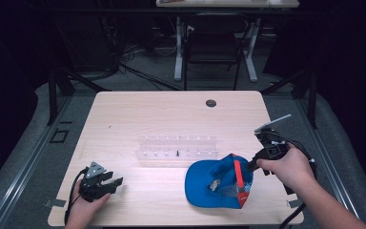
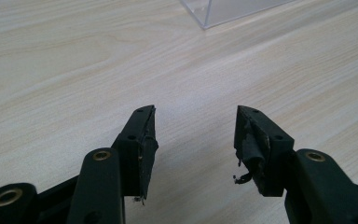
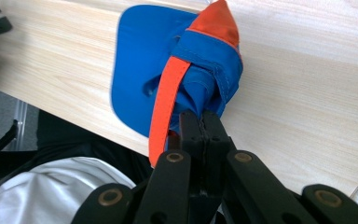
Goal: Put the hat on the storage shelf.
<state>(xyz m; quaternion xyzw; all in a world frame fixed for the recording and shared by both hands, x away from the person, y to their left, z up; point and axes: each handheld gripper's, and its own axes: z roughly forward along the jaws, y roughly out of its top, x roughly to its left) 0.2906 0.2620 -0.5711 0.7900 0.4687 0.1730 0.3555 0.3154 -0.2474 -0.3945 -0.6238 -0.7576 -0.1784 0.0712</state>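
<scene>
Cap [image 1: 218, 183], blue with orange trim, at the desk's [image 1: 171, 109] five o'clock, pinched in the right gripper's [image 3: 200, 122] closed jaws, mid-lift; next, carry it clear. Left gripper [image 1: 106, 181] rests with jaws apart, holding nothing.

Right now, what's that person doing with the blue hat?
A person at the light wooden table holds a gripper in each hand. The right gripper is shut on the fabric of a blue cap with an orange strap, pinching it at the back edge so that part is raised while the brim lies on the table. The left gripper rests open on the tabletop, holding nothing. A clear plastic rack stands behind the cap.
</scene>
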